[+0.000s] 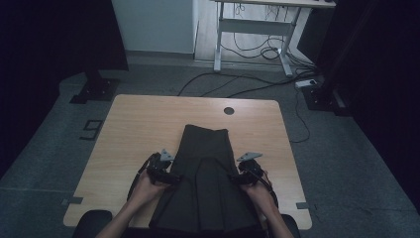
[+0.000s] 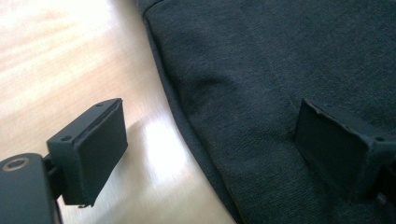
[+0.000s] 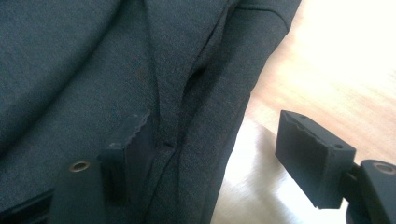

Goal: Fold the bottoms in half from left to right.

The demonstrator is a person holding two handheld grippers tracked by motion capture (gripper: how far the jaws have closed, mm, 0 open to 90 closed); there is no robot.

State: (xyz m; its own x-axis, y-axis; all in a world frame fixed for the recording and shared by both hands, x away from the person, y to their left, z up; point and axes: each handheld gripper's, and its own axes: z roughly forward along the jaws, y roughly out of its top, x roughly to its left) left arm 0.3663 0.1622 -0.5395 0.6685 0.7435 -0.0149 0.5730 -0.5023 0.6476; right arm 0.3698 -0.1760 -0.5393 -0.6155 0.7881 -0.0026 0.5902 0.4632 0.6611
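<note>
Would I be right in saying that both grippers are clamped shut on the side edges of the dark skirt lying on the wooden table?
Not quite: both grippers are open. In the gripper views, the left gripper and right gripper each straddle an edge of the dark skirt on the wooden table, jaws wide apart.

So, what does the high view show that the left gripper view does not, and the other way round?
High view alone: the whole dark skirt, both hands, the right gripper, the floor cables. Left gripper view alone: the left gripper open, one jaw above the bare table, the other above the cloth, straddling its edge. Both: skirt, wooden table, left gripper.
</note>
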